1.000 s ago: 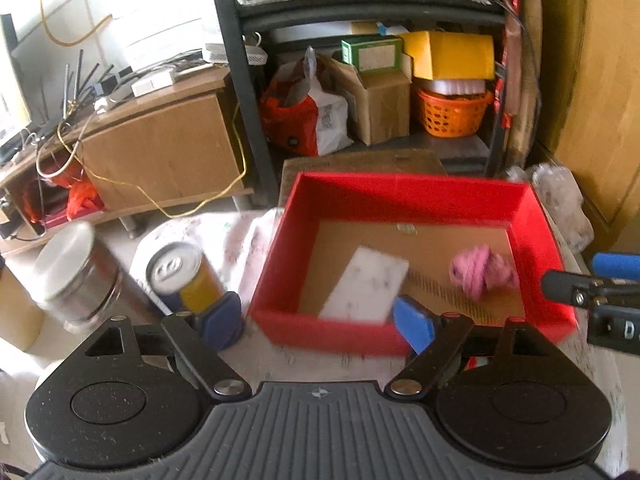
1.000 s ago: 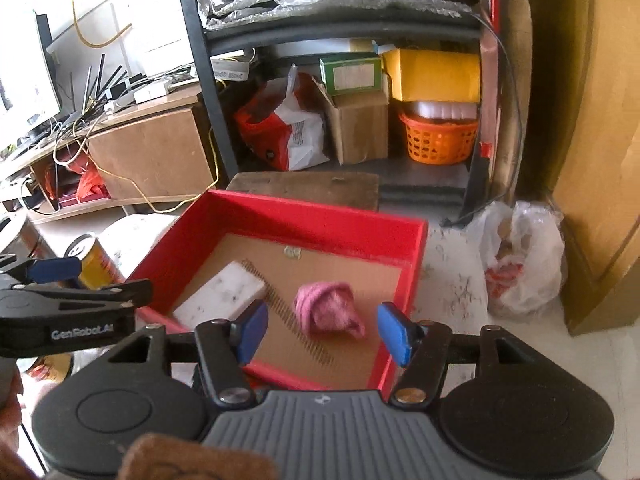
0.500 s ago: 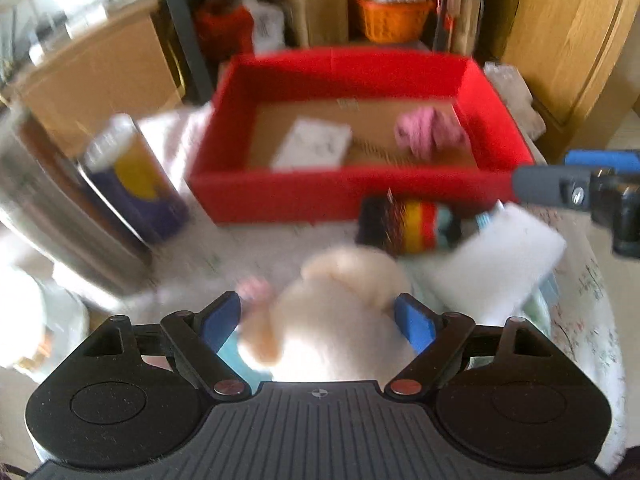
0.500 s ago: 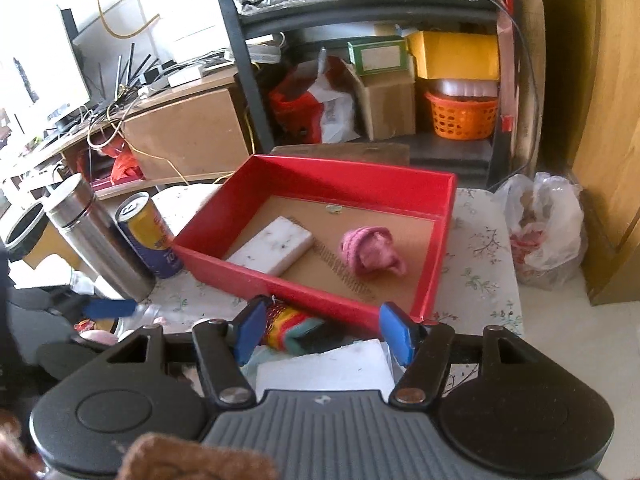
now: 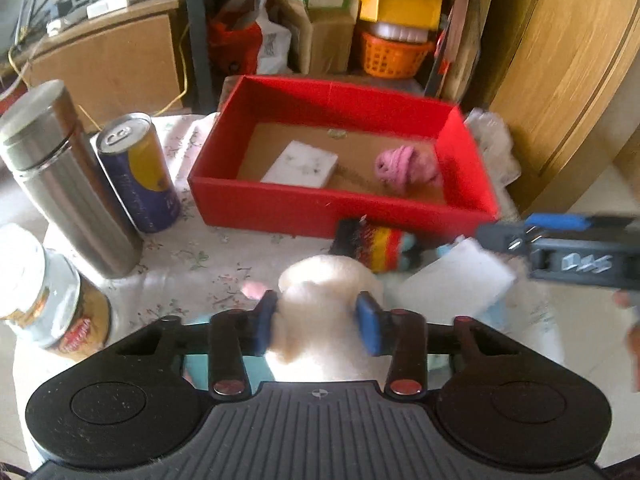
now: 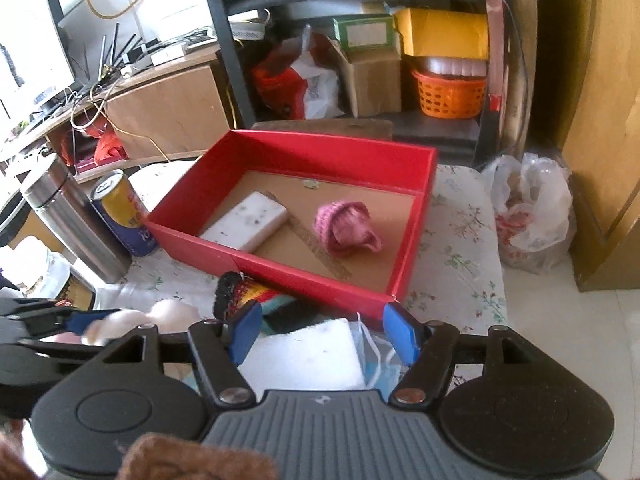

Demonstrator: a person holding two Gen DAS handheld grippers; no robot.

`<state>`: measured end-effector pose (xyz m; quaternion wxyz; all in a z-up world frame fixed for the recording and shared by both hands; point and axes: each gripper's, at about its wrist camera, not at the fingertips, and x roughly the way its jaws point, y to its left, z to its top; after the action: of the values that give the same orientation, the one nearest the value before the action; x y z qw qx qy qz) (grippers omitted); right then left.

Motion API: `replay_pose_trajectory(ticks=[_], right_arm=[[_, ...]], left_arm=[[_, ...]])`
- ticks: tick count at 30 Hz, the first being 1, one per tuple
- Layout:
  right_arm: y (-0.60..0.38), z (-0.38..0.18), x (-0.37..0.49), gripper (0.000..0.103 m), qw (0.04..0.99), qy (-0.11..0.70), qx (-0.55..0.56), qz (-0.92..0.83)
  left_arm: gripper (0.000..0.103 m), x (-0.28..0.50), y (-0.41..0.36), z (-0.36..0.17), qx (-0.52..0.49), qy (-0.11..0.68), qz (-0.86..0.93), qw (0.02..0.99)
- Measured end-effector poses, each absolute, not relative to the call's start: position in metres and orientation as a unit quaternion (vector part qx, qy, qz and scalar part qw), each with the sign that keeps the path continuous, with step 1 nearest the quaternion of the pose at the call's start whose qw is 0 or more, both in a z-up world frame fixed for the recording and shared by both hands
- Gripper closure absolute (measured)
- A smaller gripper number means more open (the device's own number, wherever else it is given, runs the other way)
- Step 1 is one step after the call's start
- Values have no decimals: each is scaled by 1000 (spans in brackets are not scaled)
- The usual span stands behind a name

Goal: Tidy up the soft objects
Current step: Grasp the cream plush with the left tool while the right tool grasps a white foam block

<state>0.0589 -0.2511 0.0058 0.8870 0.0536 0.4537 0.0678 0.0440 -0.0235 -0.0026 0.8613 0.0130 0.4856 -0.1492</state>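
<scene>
Your red box (image 5: pixel 340 208) is the biggest thing on the flowered tablecloth (image 5: pixel 192 256), and it already holds a white sponge block (image 5: pixel 302 164) on its left and a pink knitted piece (image 5: pixel 404 166) toward its right, apart from each other. Left of the box stand a steel flask (image 5: pixel 68 184) and a blue-and-yellow can (image 5: pixel 138 176), close together, with a labelled tin (image 5: pixel 48 300) nearer you; these crowd the left side of the table. Beyond the table, shelves carry cardboard boxes and an orange basket (image 6: pixel 450 94), and a white plastic bag (image 6: pixel 532 212) sits on the floor at the right.

In front of the box's near wall lie a striped knitted roll (image 5: pixel 376 248), a second white sponge block (image 5: pixel 456 284) and a thin blue mask (image 6: pixel 380 364) partly under that block.

Your left gripper (image 5: pixel 318 322) has its jaws closing on the cream plush toy (image 5: pixel 326 304), both blue pads pressing into its sides. A second ago it faced the box with jaws wide and empty; it has since tipped down over the toy.

Your right gripper (image 6: pixel 326 334) hangs just above the second sponge block, jaws spread and opening, touching nothing; a second ago it looked into the box over the pink piece.
</scene>
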Motion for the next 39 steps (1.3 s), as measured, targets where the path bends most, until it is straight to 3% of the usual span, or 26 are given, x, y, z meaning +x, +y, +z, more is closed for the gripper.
replay_pose_trajectory(ticks=[5,9,12,14,15,19,23,25,27,29,31,34,35,36,39], right_arm=[[-256,-1,58,64,877,471,62,70],[-255,-8,58,64,872,482,58,66],[-252,-13,60,64,867,492,55,67],[-250,-18,62,63,862,499,51,66],[-249,-20,61,61,860,503,51,65],[-252,-26,61,54,855,512,54,59],[-259,-27,61,53,850,516,88,64],[-259,-26,60,60,845,517,111,84],[-255,-27,58,77,841,520,122,91],[-251,-27,56,84,842,517,123,93],[-246,-29,54,85,842,517,122,93],[-246,-39,57,81,834,531,129,81],[-249,-43,58,68,826,540,140,80],[-253,-47,59,63,818,547,160,78],[-261,-49,57,63,806,543,219,87]], left_arm=[[68,34,-19,6,-3,484,-174,858],[63,30,-30,-16,1,519,-191,833],[54,32,-45,-29,35,524,-188,830],[38,38,-49,-37,15,541,-199,817],[35,38,-51,-42,12,550,-205,809],[52,31,-67,-56,70,555,-203,804],[56,25,-61,-50,66,544,-210,810],[56,27,-54,-44,53,540,-204,815],[56,28,-50,-42,47,537,-197,819],[56,28,-49,-41,45,538,-194,819],[55,28,-48,-42,44,540,-193,818],[54,28,-45,-42,40,543,-193,816],[54,29,-43,-42,36,544,-193,816],[54,29,-41,-42,33,544,-193,816],[54,30,-41,-46,34,548,-189,814]])
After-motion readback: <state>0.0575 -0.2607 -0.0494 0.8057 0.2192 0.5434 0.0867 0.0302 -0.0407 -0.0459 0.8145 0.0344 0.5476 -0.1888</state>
